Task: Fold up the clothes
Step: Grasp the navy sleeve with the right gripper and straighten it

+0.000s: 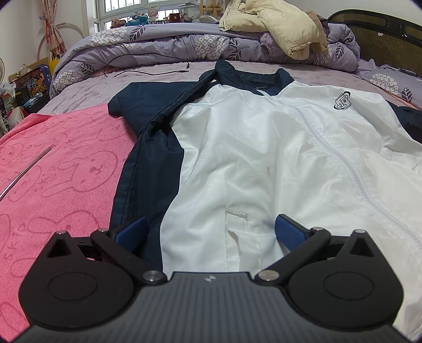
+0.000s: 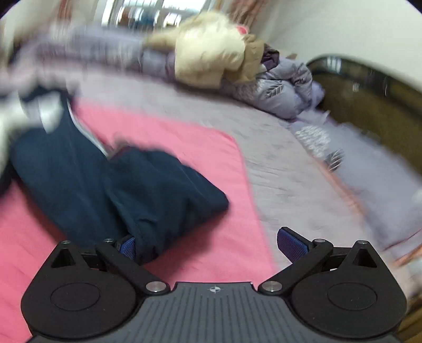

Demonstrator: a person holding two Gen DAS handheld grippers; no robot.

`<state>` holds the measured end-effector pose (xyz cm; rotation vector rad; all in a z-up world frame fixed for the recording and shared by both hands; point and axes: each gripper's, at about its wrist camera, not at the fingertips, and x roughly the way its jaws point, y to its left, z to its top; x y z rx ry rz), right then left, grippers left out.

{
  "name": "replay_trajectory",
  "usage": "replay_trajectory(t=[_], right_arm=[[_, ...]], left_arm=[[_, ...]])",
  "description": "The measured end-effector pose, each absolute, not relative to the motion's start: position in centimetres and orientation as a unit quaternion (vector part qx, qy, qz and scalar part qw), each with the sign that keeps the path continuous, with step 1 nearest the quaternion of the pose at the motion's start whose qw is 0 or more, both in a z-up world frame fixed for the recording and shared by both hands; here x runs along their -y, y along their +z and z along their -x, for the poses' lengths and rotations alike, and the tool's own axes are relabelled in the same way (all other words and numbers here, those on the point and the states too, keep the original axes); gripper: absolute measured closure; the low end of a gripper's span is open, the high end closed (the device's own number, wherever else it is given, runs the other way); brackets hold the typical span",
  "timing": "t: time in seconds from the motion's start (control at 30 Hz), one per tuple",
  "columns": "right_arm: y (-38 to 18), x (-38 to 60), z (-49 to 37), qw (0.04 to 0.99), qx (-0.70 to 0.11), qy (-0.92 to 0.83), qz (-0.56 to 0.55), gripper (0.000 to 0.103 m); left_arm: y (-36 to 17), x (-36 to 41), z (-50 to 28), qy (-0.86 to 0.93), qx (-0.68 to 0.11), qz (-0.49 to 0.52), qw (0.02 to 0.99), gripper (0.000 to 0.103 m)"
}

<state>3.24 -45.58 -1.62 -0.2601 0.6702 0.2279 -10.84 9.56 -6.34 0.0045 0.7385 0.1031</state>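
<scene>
Two grippers worked over one jacket [image 1: 237, 147] spread on a bed [image 1: 163, 71]. The jacket lay front up, its white panels zipped down the middle, its collar pointing toward a rumpled lilac quilt [image 1: 168, 44] at the far side. A small dark logo [image 1: 342, 100] marked the chest. The lower part of the jacket rested on a pink towel [image 1: 52, 168] printed with rabbit outlines, and the upper part on the lilac sheet.

The left gripper [image 1: 211, 232] hovered low at the hem, its jaws wide apart and closed on nothing. One blue pad sat over the navy side panel, the other over the white front, with a pocket slit [image 1: 232, 227] between them.

The right gripper [image 2: 213, 244] was also spread wide. The view from it was blurred. A navy sleeve [image 2: 110, 179] lay bent across the pink towel, and its cuff end reached down to the left pad [image 2: 128, 246], partly covering it. Whether cloth and pad touched could not be told. The other pad stood clear above the towel.

A cream padded coat [image 1: 274, 23] was heaped on the quilt, and a thin black cable [image 1: 147, 71] trailed over the sheet beyond the collar. A dark headboard [image 1: 382, 39] stood at the right.
</scene>
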Motion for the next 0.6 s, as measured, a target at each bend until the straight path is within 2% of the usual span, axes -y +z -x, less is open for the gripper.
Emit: replay_trajectory(t=[0.1,0.3,0.5,0.53,0.57,0.6], right_arm=[[-1.3,45.3,-3.7,0.892,-0.388,0.185,0.139,0.000],[-1.0,44.2,-4.7,0.910,-0.364,0.156,0.127,0.000],[-3.5,45.7,-13.3,0.908,-0.398,0.029,-0.124,0.002],[-4.3,46.2,-14.7,0.892,-0.417,0.022,-0.171,0.017],[-5.3,46.6,-15.9,0.874,-0.439,0.016,-0.210,0.046],[-5.8,46.5,-16.6,0.866,-0.450,0.010,-0.218,0.053]], left_arm=[[-6.3,-9.5,10.8,0.050,-0.361,-0.002,0.931,0.000],[-6.3,-9.5,10.9,0.050,-0.360,-0.002,0.932,0.000],[-6.3,-9.5,10.9,0.050,-0.360,-0.001,0.931,0.000],[-6.3,-9.5,10.9,0.050,-0.360,-0.001,0.931,0.000],[-6.3,-9.5,10.9,0.050,-0.360,-0.001,0.931,0.000],[-6.3,-9.5,10.9,0.050,-0.360,0.000,0.931,0.000]])
